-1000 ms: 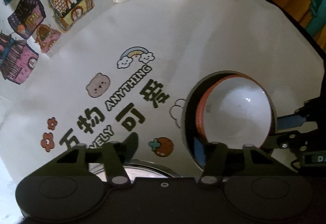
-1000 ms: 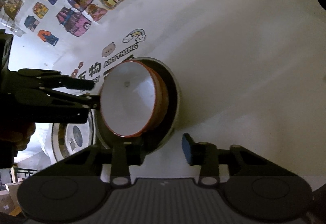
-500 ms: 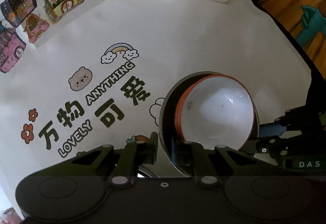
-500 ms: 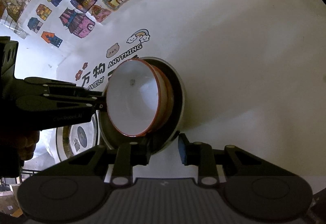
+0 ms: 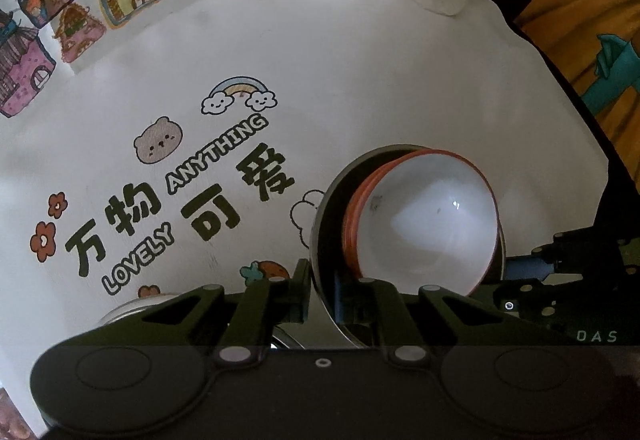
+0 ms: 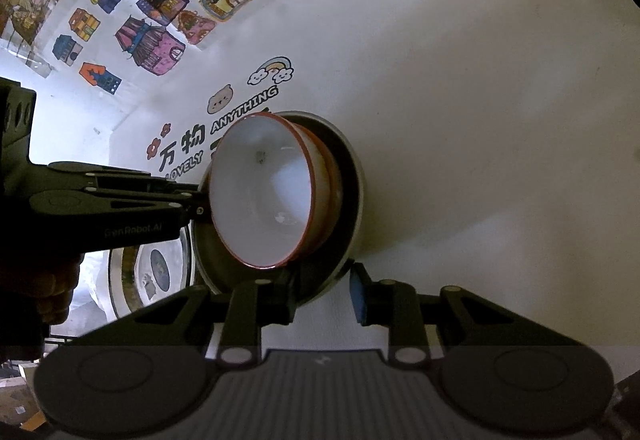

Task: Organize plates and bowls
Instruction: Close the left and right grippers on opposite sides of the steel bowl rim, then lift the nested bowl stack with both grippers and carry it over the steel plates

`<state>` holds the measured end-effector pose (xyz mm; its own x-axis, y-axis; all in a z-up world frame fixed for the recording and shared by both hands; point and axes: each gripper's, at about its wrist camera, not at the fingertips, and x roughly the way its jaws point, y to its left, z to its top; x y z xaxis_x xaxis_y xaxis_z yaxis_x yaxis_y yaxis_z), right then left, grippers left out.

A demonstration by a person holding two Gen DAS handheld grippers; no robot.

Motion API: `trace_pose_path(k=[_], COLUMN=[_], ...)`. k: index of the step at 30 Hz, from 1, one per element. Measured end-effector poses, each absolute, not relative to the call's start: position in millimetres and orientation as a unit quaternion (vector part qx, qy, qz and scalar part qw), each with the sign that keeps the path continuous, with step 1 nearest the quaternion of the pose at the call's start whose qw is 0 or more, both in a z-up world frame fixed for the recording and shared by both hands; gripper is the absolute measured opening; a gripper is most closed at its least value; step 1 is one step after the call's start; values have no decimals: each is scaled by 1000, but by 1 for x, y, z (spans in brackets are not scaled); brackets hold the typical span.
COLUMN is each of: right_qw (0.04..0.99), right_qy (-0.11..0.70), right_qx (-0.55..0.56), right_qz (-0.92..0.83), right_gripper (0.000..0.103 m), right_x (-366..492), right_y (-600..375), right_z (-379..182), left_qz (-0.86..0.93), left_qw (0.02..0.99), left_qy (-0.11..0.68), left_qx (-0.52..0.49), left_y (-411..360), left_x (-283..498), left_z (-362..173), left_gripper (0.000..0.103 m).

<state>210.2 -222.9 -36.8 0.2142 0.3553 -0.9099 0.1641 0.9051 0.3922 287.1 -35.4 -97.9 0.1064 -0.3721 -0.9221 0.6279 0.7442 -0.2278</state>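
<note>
Closing onto the near rim of the dark grey round metal bowl (image 5: 326, 240), the left gripper (image 5: 322, 296) has just drawn its jaws in from a wide gap to a tight pinch, one finger outside the wall and one inside. In my judgement that secures the stack from both sides for a lift or a shift.

The dark bowl stands in the lower right of the left wrist view, on the white surface (image 5: 360, 80) printed with cartoon lettering. Inside it nests the white ceramic bowl with an orange-red rim (image 5: 428, 224), with at least one more such rim showing beneath it.

The right gripper (image 6: 322, 294) has its jaws partly apart and straddling the dark bowl's rim at the lower centre of its own view: the left finger lies against the inner side, the blue-padded right finger just outside. Whether both pads press I cannot tell.

A silver patterned plate (image 6: 156, 272) lies at the lower left of that view.
</note>
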Motion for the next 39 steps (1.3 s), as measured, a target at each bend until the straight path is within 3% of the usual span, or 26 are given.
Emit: trace_pose_path(k=[39], right_qw=[784], right_qy=[593], right_qx=[146], right_qz=[109], right_gripper=[30], right_x=[224], right_y=[-202], right_z=[10], left_qz=[-314], left_qw=[782], left_qy=[534], left_qx=[64], left_y=[-5], left_x=[276], left_z=[-54], left_gripper=[10])
